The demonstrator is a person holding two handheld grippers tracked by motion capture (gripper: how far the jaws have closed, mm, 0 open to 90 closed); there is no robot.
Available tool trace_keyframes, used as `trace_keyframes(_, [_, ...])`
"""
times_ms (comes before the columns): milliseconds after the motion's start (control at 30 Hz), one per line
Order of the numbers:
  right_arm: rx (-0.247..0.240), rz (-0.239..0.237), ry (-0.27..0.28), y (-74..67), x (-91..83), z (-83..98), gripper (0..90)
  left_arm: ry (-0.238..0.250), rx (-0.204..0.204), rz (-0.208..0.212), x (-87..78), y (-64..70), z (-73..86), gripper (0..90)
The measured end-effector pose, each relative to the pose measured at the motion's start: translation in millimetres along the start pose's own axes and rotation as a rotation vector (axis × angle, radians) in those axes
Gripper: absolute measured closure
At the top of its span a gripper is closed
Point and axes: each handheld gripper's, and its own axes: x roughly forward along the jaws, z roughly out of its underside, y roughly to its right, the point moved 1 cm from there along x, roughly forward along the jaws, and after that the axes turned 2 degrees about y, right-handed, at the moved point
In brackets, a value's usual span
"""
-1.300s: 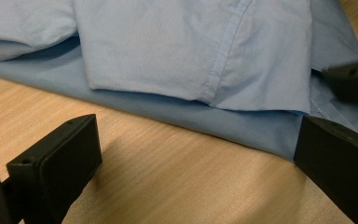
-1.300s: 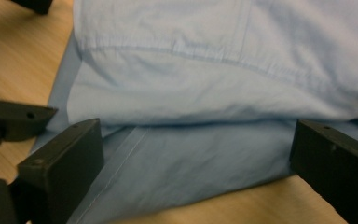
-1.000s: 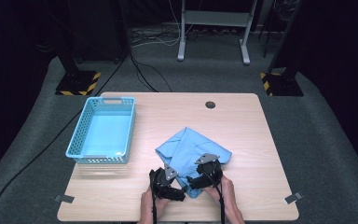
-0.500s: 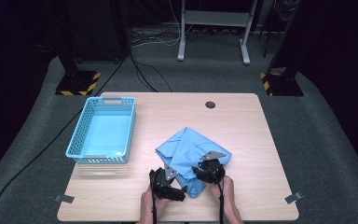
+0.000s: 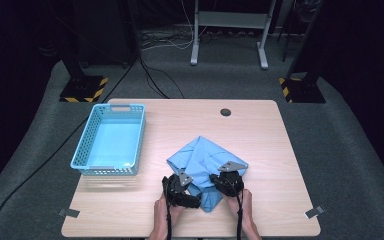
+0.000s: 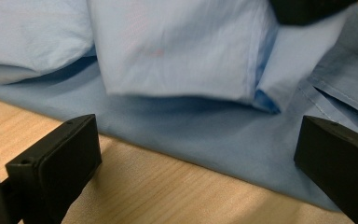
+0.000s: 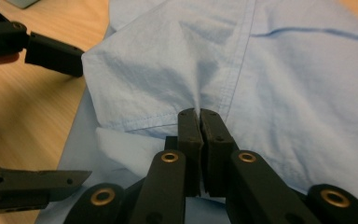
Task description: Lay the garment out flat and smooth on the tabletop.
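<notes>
Right gripper [image 7: 199, 116] clamped on a pinched fold of the light blue shirt [image 7: 279, 88], jaws having just closed, pads pressed together with the fabric puckered between them at a stitched seam. Seen from the high view, right gripper [image 5: 228, 181] at the near right edge of the shirt [image 5: 205, 155], held in a hand [image 5: 245, 210] entering from the near table edge. Left gripper [image 6: 196, 154] released, jaws standing wide apart, nothing between the pads; near hem of the shirt [image 6: 182, 126] lying flat on the wood just beyond the jaw tips, a raised fold of the same cloth farther back. In the high view, left gripper [image 5: 181, 192] at the near left edge of the shirt, beside the right gripper, held by the other hand [image 5: 162, 215]. In the right gripper view, the open jaws of the left gripper [image 7: 51, 53] just beside the lifted corner of the shirt, not touching it as far as can be told. Shirt crumpled and partly folded, resting on the wooden table [image 5: 280, 150], near of centre. Light blue basket [image 5: 111, 140] left of the shirt, well apart from it, standing on the left part of the table. Round dark hole [image 5: 225, 112] in the tabletop beyond the shirt, near the far edge.
</notes>
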Motion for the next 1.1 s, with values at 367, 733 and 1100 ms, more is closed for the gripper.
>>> trace_keyframes(367, [-0.061, 0.125, 0.096, 12.6, -22.7, -29.5, 88.0, 0.001, 0.000, -0.001, -0.1, 0.3, 0.2, 0.5])
trace_keyframes(733, [-0.060, 0.215, 0.132, 47.6, -32.0, -67.7, 88.1, 0.001, 0.006, 0.003, -0.2, 0.3, 0.1, 0.5])
trace_keyframes(1100, [0.006, 0.272, 0.127, 89.8, -28.3, -94.9, 87.8, 0.000, 0.010, 0.003, -0.1, 0.2, 0.1, 0.5])
